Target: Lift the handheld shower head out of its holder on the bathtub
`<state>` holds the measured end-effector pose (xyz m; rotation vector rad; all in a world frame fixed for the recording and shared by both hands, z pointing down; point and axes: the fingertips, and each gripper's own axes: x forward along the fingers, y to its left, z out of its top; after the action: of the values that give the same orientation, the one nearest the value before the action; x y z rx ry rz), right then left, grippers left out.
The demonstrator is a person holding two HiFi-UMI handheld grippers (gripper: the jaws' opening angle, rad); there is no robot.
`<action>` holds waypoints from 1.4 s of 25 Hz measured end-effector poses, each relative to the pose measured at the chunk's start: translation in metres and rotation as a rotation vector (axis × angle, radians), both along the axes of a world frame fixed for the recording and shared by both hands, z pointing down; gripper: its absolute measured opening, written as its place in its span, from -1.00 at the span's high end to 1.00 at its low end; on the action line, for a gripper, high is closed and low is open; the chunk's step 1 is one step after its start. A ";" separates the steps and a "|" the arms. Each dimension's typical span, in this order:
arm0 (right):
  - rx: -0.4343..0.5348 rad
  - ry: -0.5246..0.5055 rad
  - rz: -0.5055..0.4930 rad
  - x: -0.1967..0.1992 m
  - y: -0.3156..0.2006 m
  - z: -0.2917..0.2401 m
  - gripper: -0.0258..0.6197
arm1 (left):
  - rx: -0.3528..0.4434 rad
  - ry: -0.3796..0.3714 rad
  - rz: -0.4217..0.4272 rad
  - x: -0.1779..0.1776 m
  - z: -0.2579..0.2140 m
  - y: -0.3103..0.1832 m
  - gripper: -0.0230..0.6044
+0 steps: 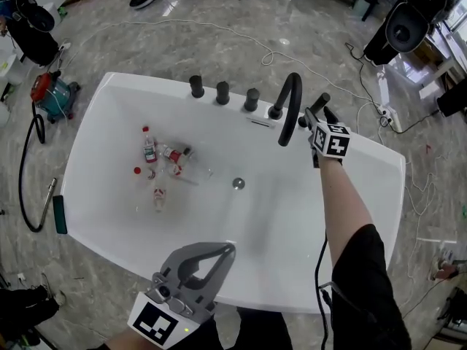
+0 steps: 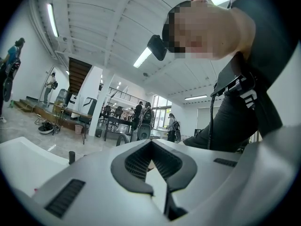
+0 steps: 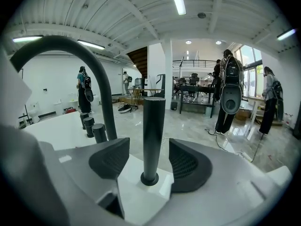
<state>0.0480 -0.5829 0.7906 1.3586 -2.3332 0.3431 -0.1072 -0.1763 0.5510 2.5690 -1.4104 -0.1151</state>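
Observation:
The black handheld shower head (image 1: 321,101) stands upright in its holder on the far right rim of the white bathtub (image 1: 109,93). My right gripper (image 1: 319,112) is open around it. In the right gripper view the shower head (image 3: 154,135) rises as a dark rod from its round socket (image 3: 149,178), between the two pads of the right gripper (image 3: 149,161), with a gap on each side. My left gripper (image 1: 228,248) hangs over the tub's near rim, shut and empty. In the left gripper view, the tips of the left gripper (image 2: 151,144) meet.
A curved black spout (image 1: 292,97) and three black knobs (image 1: 222,92) stand on the rim left of the shower head. Small bottles (image 1: 164,155) lie in the tub near a drain (image 1: 238,184). Cables, a red canister (image 1: 47,90) and a speaker (image 1: 405,24) are on the floor.

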 end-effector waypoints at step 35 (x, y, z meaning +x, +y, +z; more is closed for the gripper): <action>0.132 -0.096 0.042 0.026 0.017 -0.155 0.51 | -0.010 0.012 0.028 0.023 -0.055 0.035 0.93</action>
<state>0.0736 -0.5664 0.6352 1.4850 -2.4466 0.2770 -0.0846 -0.1415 0.4961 2.5747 -1.3671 -0.1193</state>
